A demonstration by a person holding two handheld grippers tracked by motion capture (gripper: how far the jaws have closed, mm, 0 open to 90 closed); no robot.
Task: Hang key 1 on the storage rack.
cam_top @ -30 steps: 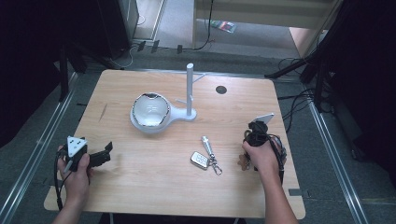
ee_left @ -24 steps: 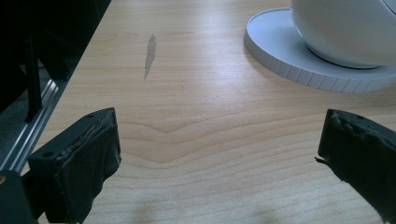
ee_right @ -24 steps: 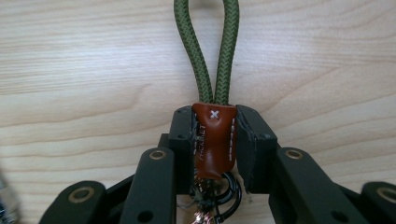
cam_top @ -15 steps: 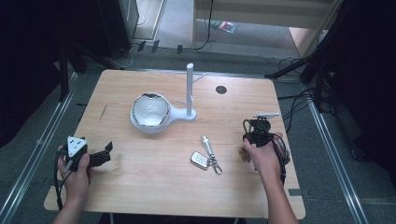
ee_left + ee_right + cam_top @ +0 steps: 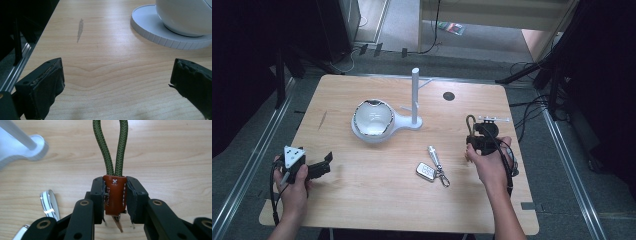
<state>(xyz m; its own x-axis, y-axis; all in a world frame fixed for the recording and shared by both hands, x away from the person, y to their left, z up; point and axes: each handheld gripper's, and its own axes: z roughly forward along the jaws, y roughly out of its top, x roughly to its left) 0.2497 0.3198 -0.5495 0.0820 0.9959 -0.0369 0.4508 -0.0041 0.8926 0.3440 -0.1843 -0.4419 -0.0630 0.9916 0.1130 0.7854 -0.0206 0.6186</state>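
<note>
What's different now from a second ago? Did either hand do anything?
The right tongs, shut on a brown leather tab with a green cord loop, have lifted and tipped so the loop now points up the table in the high view. The grip itself is unchanged. The left tongs stayed open at the table's near left, and the key fob, keys and white bowl stand lie as before.

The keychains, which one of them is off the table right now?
The one with the green cord loop and brown leather tab, clamped in the right gripper. The key fob with its metal ring lies flat on the table.
</note>
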